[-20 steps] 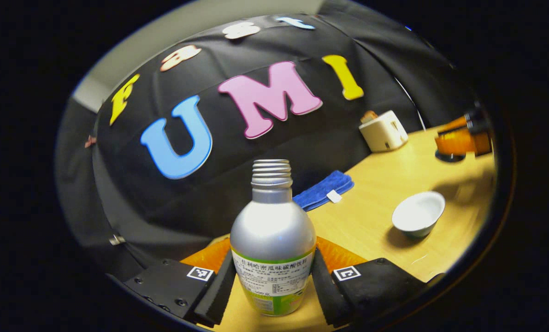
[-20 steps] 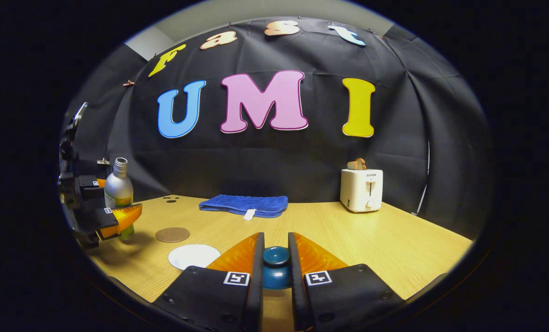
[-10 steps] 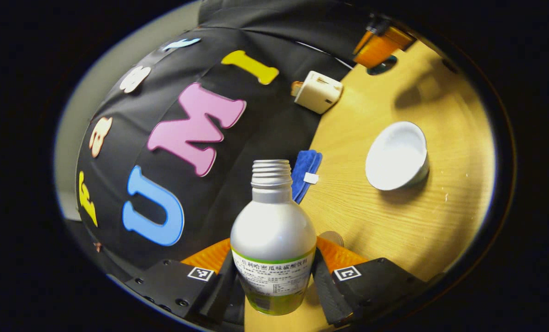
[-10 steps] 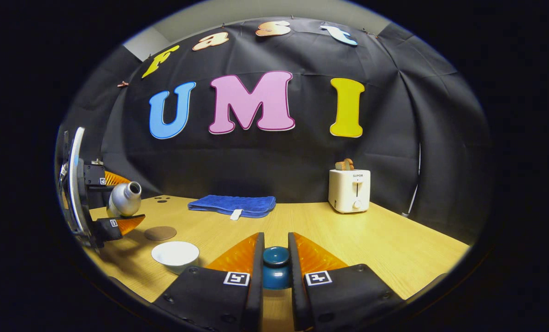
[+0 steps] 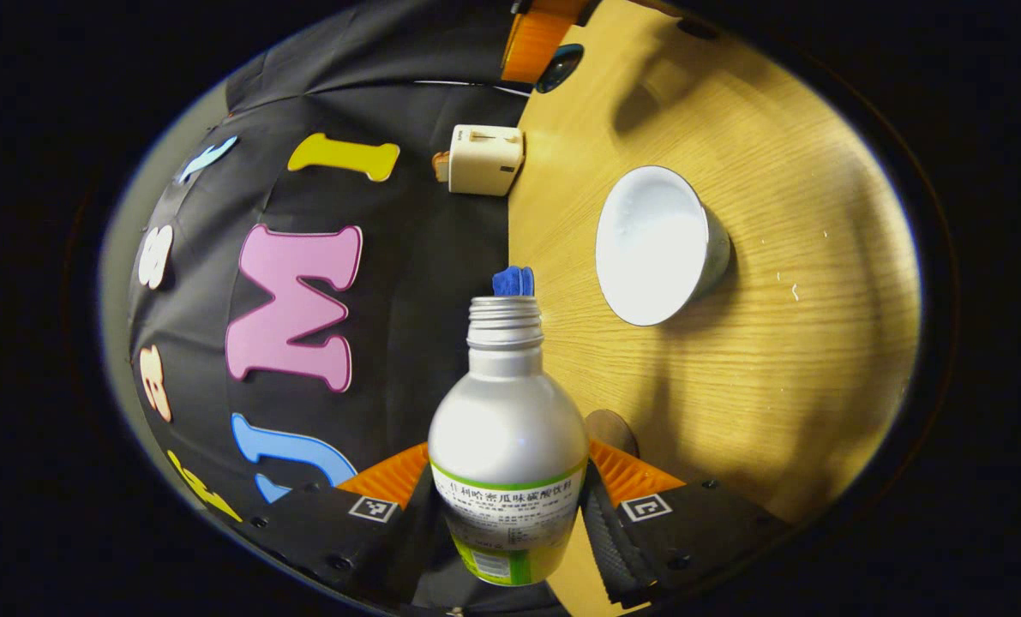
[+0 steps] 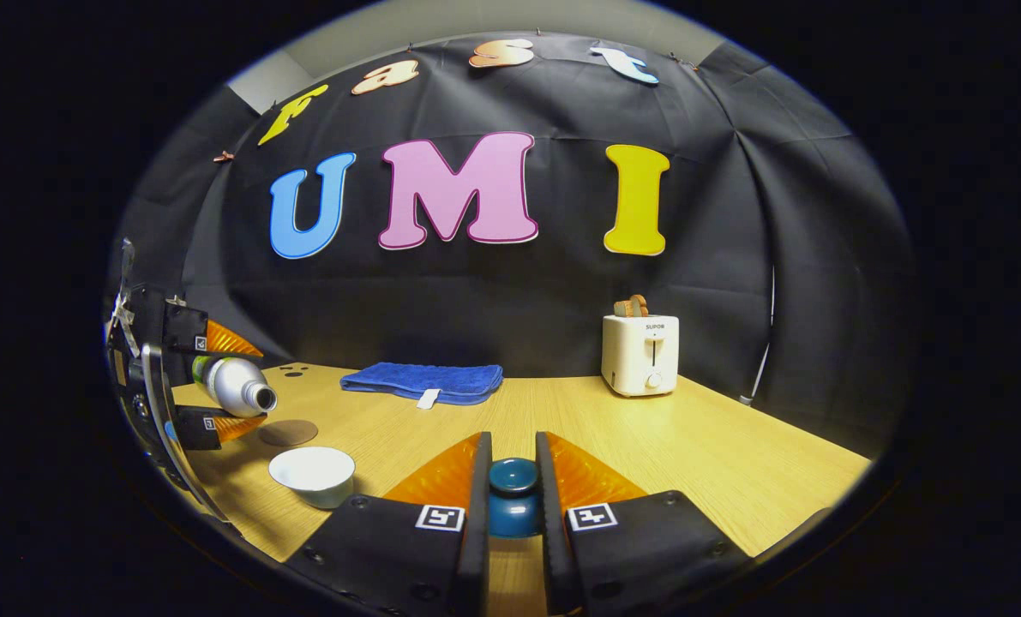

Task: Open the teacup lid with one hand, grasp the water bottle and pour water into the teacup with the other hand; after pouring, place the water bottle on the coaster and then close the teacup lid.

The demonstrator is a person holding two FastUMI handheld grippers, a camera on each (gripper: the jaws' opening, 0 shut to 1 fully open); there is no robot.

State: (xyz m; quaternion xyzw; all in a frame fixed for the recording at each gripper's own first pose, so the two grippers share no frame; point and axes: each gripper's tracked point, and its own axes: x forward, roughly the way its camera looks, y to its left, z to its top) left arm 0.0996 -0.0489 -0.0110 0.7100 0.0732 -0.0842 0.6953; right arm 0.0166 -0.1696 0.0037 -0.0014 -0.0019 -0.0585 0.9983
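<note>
Open teacup (image 5: 652, 244) on the table (image 5: 784, 360), its lid (image 6: 513, 497) clamped between the closed fingers of the right gripper (image 6: 513, 493) and held aside. Left gripper (image 5: 510, 523), closed on the water bottle (image 5: 507, 446), tips it near horizontal, mouth short of the cup; no stream visible. Pouring, placing the bottle on the coaster (image 6: 287, 433) and re-lidding remain. Beyond: blue cloth (image 6: 424, 381), toaster (image 6: 640, 354).

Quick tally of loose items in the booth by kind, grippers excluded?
Bottle: 1
Teacup: 1
Lid: 1
Coaster: 1
Cloth: 1
Toaster: 1
Total: 6
</note>
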